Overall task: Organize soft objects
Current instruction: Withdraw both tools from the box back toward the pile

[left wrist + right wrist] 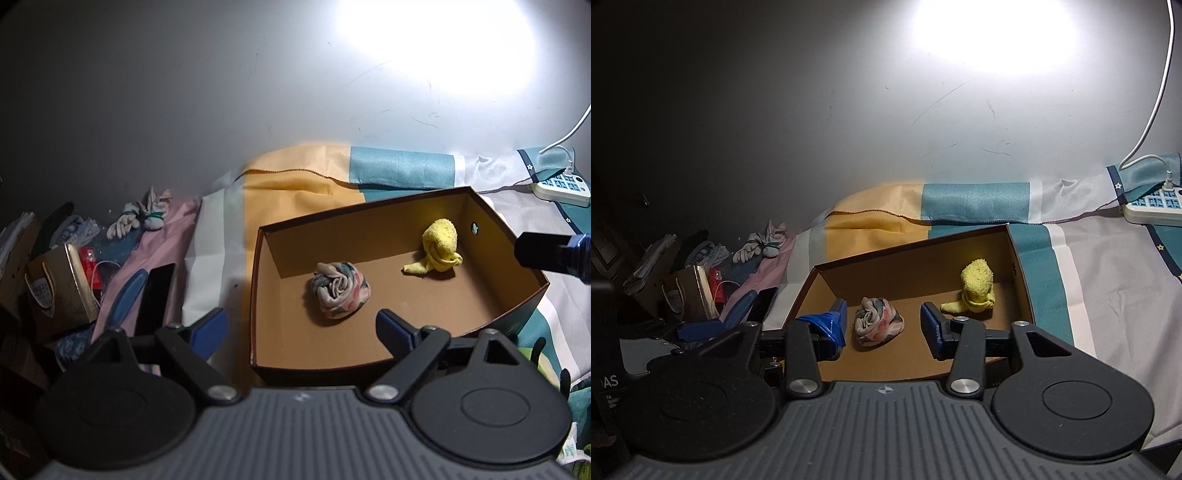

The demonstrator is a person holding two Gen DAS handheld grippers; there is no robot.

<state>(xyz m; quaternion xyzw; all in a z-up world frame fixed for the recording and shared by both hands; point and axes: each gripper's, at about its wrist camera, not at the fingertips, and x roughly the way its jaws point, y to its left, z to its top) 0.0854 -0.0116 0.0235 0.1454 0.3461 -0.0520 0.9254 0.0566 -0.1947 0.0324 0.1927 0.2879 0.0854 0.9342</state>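
Cardboard box [509, 295] fills the left wrist view, sitting open on a striped sheet [295, 188]. Inside lies a rolled floral sock bundle [341, 291] near the middle, and a yellow sock bundle [439, 247] well apart toward the far corner. The left tool [301, 326] hangs spread wide over the box's near left corner, gripping nothing. White tied socks [142, 216] sit off left among clutter.

Over to the right wrist view: the right tool [882, 325] is open too, its fingers either side of the floral sock bundle [877, 325], not touching it. The yellow sock bundle [975, 291] rests just beyond, inside the box [916, 254]. A power strip [1156, 206] lies far right.
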